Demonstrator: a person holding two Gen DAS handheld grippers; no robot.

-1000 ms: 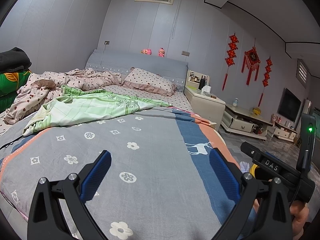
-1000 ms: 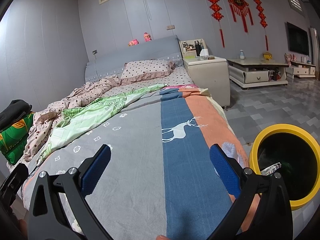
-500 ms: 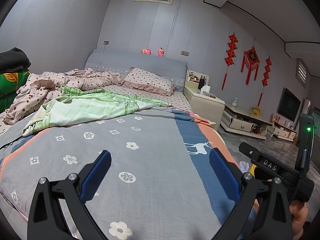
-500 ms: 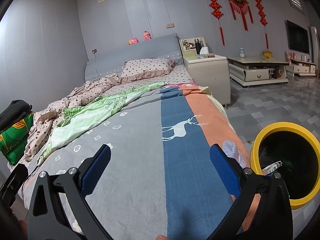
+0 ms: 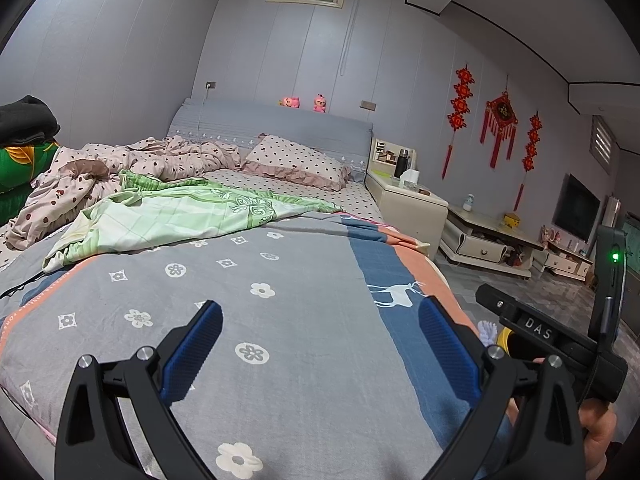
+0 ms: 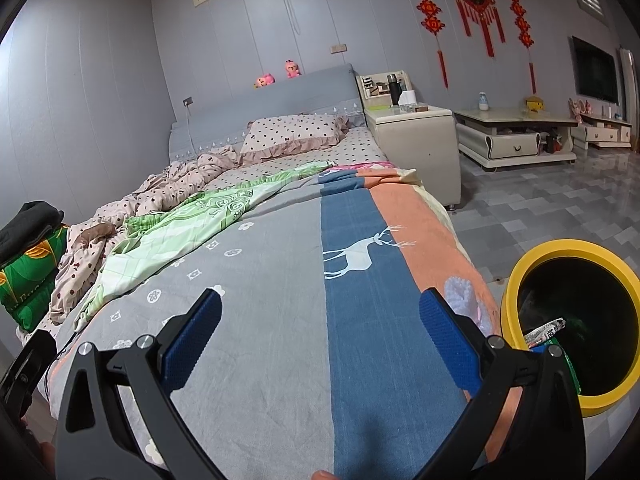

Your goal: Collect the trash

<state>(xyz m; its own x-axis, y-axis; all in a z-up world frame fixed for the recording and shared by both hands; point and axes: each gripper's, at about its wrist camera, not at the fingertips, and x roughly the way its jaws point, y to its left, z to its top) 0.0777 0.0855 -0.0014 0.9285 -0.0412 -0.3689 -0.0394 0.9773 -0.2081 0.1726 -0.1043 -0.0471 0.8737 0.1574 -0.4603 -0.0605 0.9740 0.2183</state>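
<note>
A yellow-rimmed trash bin (image 6: 520,276) stands on the floor by the bed's right side, with wrappers (image 6: 546,330) inside it. A sliver of its rim shows in the left wrist view (image 5: 503,338). My left gripper (image 5: 320,344) is open and empty above the foot of the bed. My right gripper (image 6: 320,336) is open and empty over the bed's blue stripe, left of the bin. The right gripper's body shows at the right of the left wrist view (image 5: 560,340). I see no loose trash on the bedcover.
The bed (image 5: 260,280) has a grey flowered cover, a green quilt (image 5: 180,216), a rumpled pink duvet (image 5: 120,168) and a pillow (image 5: 296,160). A bedside cabinet (image 6: 416,136) and low TV cabinet (image 6: 516,136) stand right. Tiled floor (image 6: 540,208) lies beyond the bin.
Both views have shifted slightly as the grippers drifted a little. Both stay open and empty.
</note>
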